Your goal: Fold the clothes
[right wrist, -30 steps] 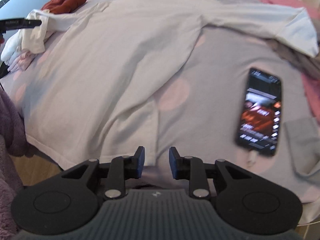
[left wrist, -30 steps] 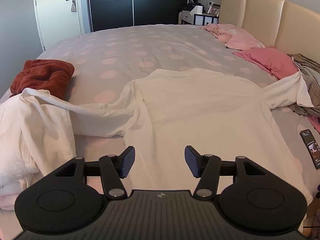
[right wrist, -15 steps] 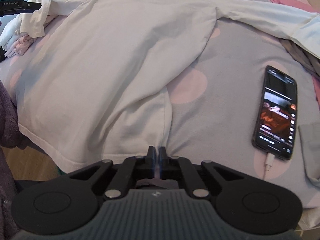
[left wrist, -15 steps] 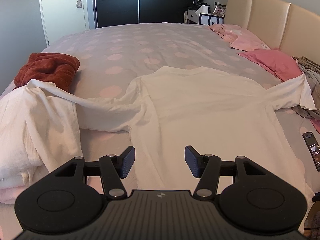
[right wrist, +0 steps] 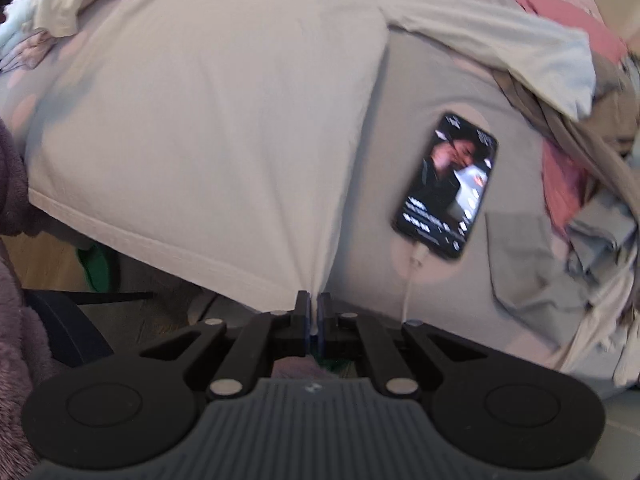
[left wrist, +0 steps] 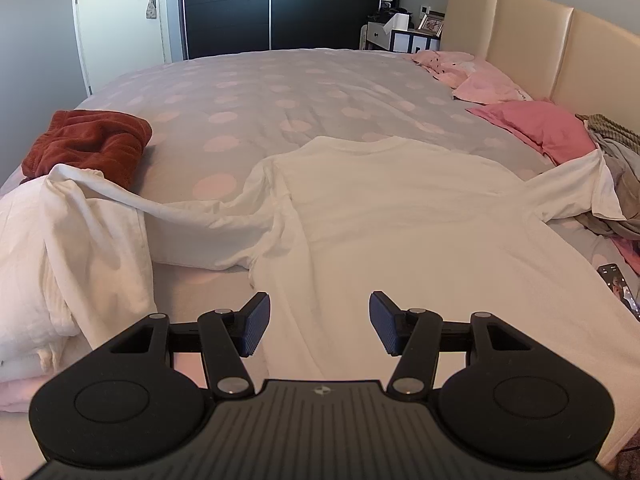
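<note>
White long-sleeve shirt (left wrist: 400, 216) lay spread flat on the bed (left wrist: 280, 92), neck toward the far side, hem toward the near edge. One sleeve ran left onto a pile of white laundry (left wrist: 60, 248); the other ran right toward a heap of grey and pink clothes (left wrist: 616, 184). Rust-red garment (left wrist: 88, 140) sat bunched behind the white pile, w/ pink pillows (left wrist: 532, 120) by the cream headboard (left wrist: 532, 40).

Left tongs (left wrist: 319, 322) hung above the shirt's lower part, jaws wide apart, nothing between the pads, not touching fabric as far as the view showed.

Right tongs (right wrist: 314, 312) were clamped on the shirt's (right wrist: 208, 120) bottom corner at the hem: pads nearly together w/ a thin bit of white cloth pinched between. Cloth rose in a taut ridge from the corner up toward the shirt body, so that corner was lifted off the bed. Right wrist view was blurred.

Phone (right wrist: 446, 184), screen lit, lay on the duvet just beside the shirt's right edge, white cable (right wrist: 412, 276) plugged into its near end. Purple fleece (right wrist: 12, 208) showed at the left edge of the right wrist view; whose or what, couldn't tell.
</note>
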Demonstrator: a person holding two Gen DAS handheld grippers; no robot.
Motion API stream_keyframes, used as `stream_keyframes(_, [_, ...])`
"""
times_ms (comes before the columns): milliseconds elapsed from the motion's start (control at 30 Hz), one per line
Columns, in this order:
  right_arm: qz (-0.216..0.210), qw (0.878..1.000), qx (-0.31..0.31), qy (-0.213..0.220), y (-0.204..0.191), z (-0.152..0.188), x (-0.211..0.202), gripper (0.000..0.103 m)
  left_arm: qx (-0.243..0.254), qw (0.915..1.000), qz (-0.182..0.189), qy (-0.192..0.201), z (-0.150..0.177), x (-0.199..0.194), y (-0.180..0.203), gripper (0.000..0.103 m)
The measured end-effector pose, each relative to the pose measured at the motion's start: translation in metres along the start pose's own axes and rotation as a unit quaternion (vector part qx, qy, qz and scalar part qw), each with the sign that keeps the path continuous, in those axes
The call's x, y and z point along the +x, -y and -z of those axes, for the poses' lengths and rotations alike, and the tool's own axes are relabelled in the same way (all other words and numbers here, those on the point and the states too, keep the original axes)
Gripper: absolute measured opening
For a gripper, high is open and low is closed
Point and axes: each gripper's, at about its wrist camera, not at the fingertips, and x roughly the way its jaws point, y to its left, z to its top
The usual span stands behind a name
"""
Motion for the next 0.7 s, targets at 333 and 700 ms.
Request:
stream_keyframes(333, [-0.012,0.998,0.023,-0.064,-0.006,0.001,0.060,0.005,0.009,0.9999,0.002,-0.013,0.004,-0.007,0.000,0.054])
stream_keyframes(700, [0.049,0.998,-0.041,0.003,-0.034,-0.016,0.026,0.033,0.046,0.9942,0.037,-0.090,0.047,-0.023,0.000,0.054])
